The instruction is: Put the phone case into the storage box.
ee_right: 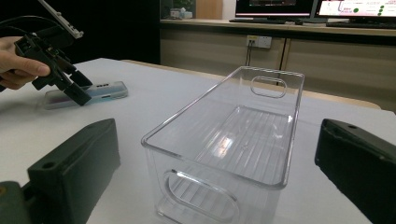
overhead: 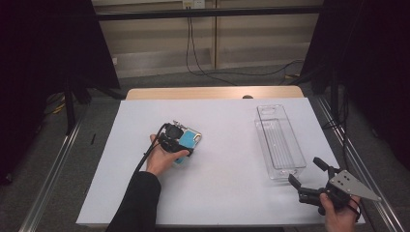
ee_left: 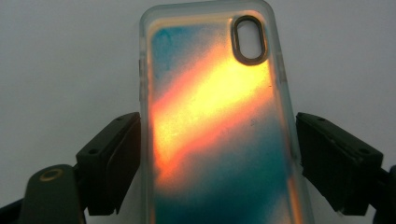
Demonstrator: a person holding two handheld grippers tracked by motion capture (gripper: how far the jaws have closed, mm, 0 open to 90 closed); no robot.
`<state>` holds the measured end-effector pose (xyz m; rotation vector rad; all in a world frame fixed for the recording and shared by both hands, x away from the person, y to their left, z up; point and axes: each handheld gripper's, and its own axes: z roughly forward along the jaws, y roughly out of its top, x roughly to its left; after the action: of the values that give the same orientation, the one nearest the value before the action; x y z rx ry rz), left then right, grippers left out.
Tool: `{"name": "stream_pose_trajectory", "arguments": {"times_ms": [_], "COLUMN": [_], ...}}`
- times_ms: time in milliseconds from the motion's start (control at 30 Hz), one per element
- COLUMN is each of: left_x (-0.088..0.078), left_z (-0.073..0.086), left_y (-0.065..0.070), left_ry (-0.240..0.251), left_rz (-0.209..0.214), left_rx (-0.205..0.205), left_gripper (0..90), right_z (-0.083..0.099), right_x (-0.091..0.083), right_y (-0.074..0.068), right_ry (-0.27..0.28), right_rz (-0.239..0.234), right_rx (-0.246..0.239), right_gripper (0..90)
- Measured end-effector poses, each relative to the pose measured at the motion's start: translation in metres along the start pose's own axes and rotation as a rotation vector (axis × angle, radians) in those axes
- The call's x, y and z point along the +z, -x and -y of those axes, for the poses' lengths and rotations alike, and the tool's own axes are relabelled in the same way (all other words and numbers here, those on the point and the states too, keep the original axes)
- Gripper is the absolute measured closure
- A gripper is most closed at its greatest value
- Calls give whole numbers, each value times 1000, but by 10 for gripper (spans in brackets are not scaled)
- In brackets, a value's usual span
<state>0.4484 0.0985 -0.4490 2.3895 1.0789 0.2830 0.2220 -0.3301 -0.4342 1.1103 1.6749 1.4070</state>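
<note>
The translucent phone case with a teal and orange iridescent back (ee_left: 215, 126) lies flat on the white-covered bench (overhead: 217, 193), left of the middle in the high view, its oval camera cut-out pointing away from the left gripper (overhead: 176, 141). That gripper, in the person's left hand (overhead: 162, 159), is lowered over the case with its black fingers (ee_left: 112, 163) standing on either side of the case's long edges. The left one is at or almost at the edge, while the right one stands clear with a strip of bench showing between (so the case is straddled, not clamped). The fingers are spread wide.

Well apart, toward the right side of the bench, stands a clear plastic rectangular bin with cut-out handles (overhead: 280, 142), open side up. Just beside its near end the right gripper (overhead: 309, 176) sits in the person's right hand (overhead: 341, 212), pointing at the bin. Its black fingers (ee_right: 74, 163) are wide apart and hold nothing.
</note>
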Motion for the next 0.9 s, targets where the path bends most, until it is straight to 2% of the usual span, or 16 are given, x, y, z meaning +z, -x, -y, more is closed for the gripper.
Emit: {"name": "stream_pose_trajectory", "arguments": {"times_ms": [67, 100, 200, 233, 267, 467, 500, 533, 700, 833, 900], "left_x": [-2, -3, -8, -9, -12, -20, -21, -23, -27, -32, -35], "left_z": [1, 1, 2, 3, 3, 4, 4, 4, 3, 5, 6], "left_y": [-1, -2, -4, -4, -5, -7, -5, -6, -1, 1, 2], "left_ry": [15, 16, 34, 49, 47, 95, 113, 114, 134, 149, 176], "left_rz": [4, -5, -6, 1, -3, -11, -8, -8, -40, -43, -42], "left_rx": [-12, -1, -7, -27, -13, -23, -35, -21, -12, 6, 4], "left_gripper": [170, 170, 170, 170, 170, 170, 170, 170, 170, 170, 170], "right_z": [0, 0, 0, 0, 0, 0, 0, 0, 0, 0, 0], "right_x": [0, 0, 0, 0, 0, 0, 0, 0, 0, 0, 0], "right_y": [0, 0, 0, 0, 0, 0, 0, 0, 0, 0, 0], "right_ry": [-2, -3, 0, -1, -1, 0, -1, -1, 0, 0, 0], "right_rz": [0, -1, 2, 1, 1, 1, 2, 3, 1, 1, 1], "right_rx": [1, 0, 0, -2, -2, 2, 3, 2, 3, -1, 2], "right_gripper": [0, 0, 0, 0, 0, 0, 0, 0, 0, 0, 0]}}
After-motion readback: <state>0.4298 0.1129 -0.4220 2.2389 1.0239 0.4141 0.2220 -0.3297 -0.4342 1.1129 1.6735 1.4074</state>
